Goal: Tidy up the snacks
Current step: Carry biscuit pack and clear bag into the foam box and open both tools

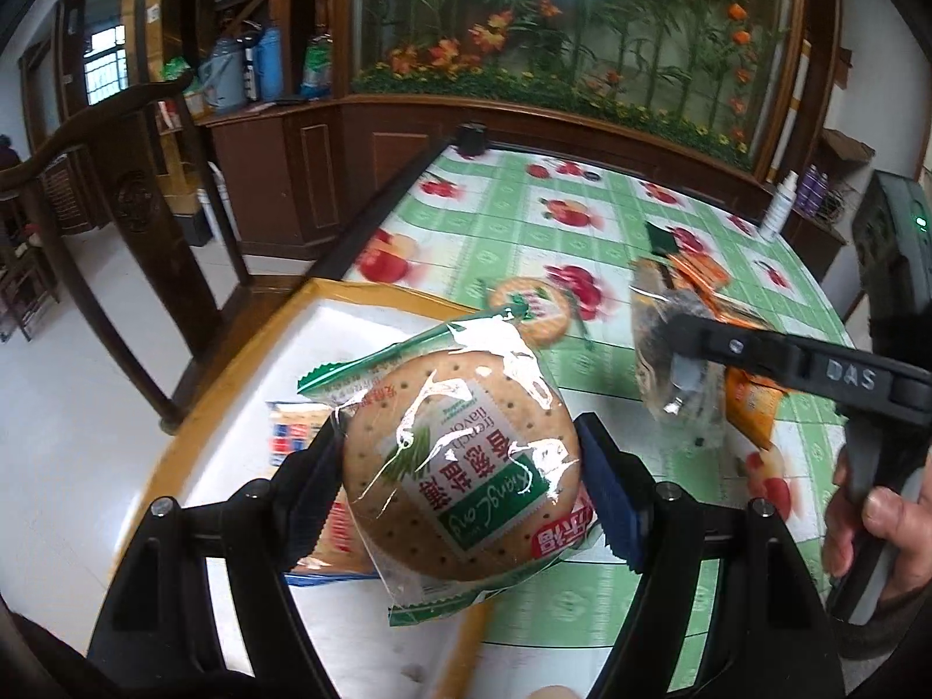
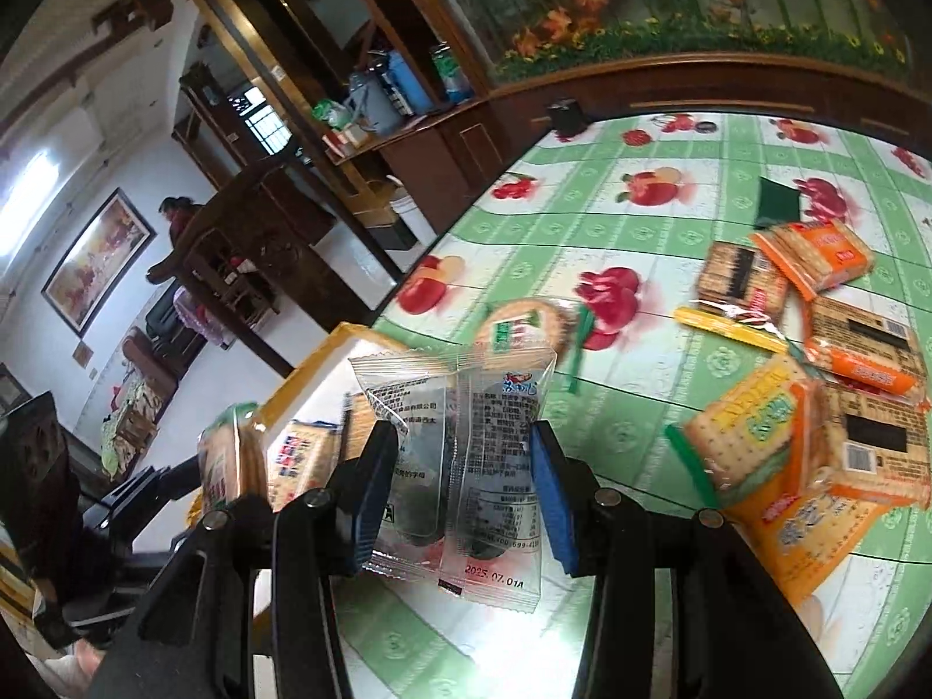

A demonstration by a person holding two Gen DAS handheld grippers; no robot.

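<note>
My left gripper (image 1: 460, 466) is shut on a round cracker pack (image 1: 454, 460) with green trim, held above a white tray with a yellow rim (image 1: 373, 291). The same pack shows at the left of the right wrist view (image 2: 224, 454). My right gripper (image 2: 454, 483) is shut on a clear packet with dark snacks (image 2: 466, 466), held over the tray's right edge. In the left wrist view that right gripper (image 1: 675, 349) holds the clear packet (image 1: 670, 361) above the table.
The tray holds a blue-and-red cracker pack (image 1: 291, 431). A second round cracker pack (image 2: 524, 320) lies on the green fruit-print tablecloth (image 2: 641, 244). Several orange and yellow cracker packs (image 2: 815, 408) lie at the right. A white bottle (image 1: 777, 207) stands at the table's far edge.
</note>
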